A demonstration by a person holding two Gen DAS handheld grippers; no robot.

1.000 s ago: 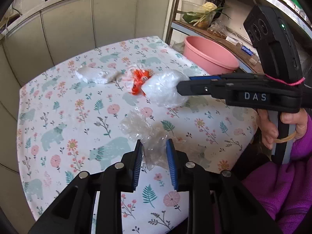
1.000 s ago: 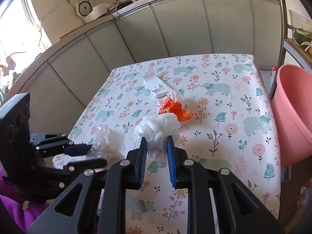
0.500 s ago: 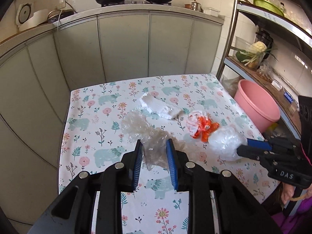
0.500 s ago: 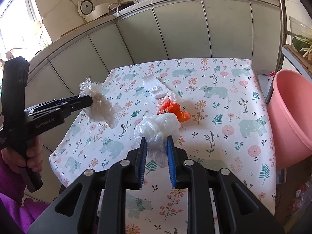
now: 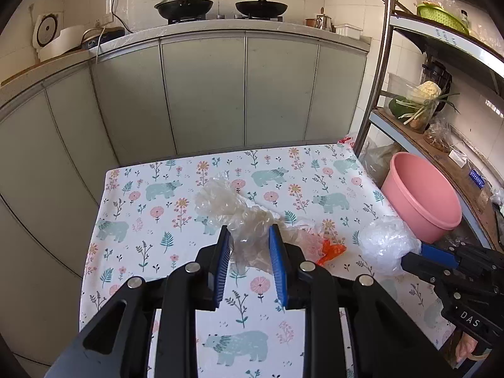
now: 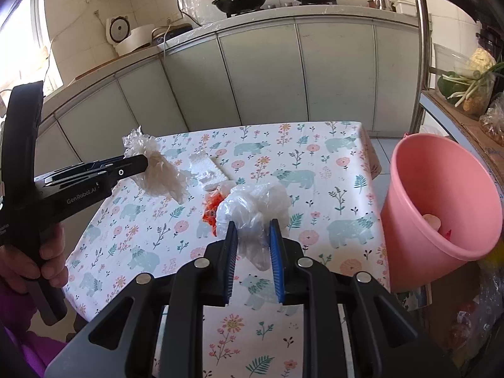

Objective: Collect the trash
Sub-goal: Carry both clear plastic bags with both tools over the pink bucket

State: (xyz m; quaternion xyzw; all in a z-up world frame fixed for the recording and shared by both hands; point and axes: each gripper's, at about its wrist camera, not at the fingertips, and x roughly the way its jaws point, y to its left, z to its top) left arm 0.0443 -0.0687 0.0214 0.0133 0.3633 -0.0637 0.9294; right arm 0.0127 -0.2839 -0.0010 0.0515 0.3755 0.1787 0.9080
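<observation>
My left gripper (image 5: 249, 239) is shut on a crumpled clear plastic bag (image 5: 239, 217) and holds it above the table; it also shows in the right wrist view (image 6: 157, 170). My right gripper (image 6: 253, 233) is shut on a whitish crumpled plastic bag (image 6: 255, 204), seen too in the left wrist view (image 5: 386, 245). An orange wrapper (image 6: 209, 212) and a white crumpled paper (image 6: 206, 170) lie on the bear-patterned tablecloth (image 6: 315, 163). A pink bucket (image 6: 441, 201) stands at the table's right side with some bits inside.
Grey-green kitchen cabinets (image 5: 204, 94) stand behind the table, with woks on the stove above. A metal shelf rack (image 5: 419, 126) with vegetables stands at the right, behind the bucket. The person's hand holds each gripper handle.
My left gripper has lifted its clear bag up off the table and swung left. My right gripper has risen a little with its bag, and the bucket now shows its inside.
</observation>
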